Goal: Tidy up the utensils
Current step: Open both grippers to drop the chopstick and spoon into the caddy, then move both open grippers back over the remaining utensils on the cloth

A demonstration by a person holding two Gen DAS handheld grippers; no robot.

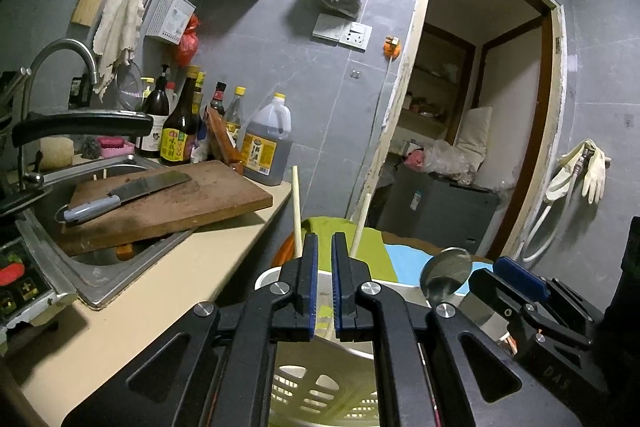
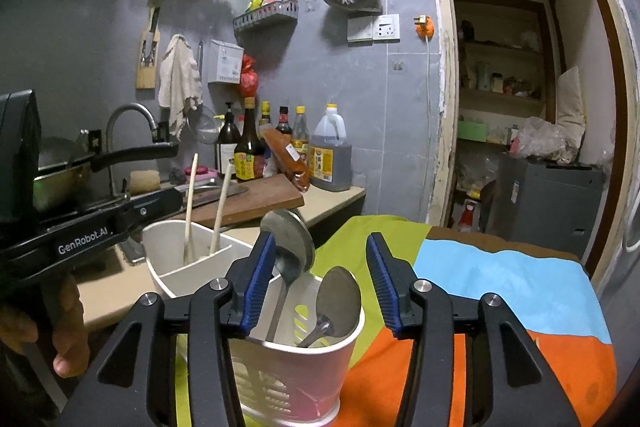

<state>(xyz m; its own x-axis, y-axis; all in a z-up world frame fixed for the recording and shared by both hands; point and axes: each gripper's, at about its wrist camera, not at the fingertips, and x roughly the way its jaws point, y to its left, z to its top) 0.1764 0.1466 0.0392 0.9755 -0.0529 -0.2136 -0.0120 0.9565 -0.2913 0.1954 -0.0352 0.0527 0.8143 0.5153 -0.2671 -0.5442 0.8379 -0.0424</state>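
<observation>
Right wrist view puts the utensil holder (image 2: 280,359) at the centre: a white plastic caddy with slotted walls and two compartments, standing on a cloth (image 2: 500,287) of green, blue and orange patches. Its near compartment holds two metal spoons, bowls upward: a large spoon (image 2: 289,239) leaning against the left side and a smaller spoon (image 2: 338,301) tilted to the right. The far compartment holds two pale chopsticks (image 2: 191,207), standing upright and slightly splayed.

The right gripper (image 2: 320,279) hangs over the near compartment with its blue-padded jaws standing apart; the large spoon lies just beside the left pad, but nothing is pinched between the pads. The left gripper (image 1: 325,283) sits above the holder's rim, its jaws nearly together with only a thin slit between them and nothing in that slit. A hand (image 2: 60,327) grips its handle at the left edge of the right wrist view.

Beyond the holder, a counter (image 1: 140,303) carries a steel sink (image 1: 52,251), and a wooden cutting board (image 1: 172,199) rests across the sink with a cleaver (image 1: 128,193) lying flat on it. Sauce bottles (image 1: 180,131) and an oil jug (image 1: 268,143) stand against the grey tiled wall. An open doorway (image 1: 480,107) is to the right.
</observation>
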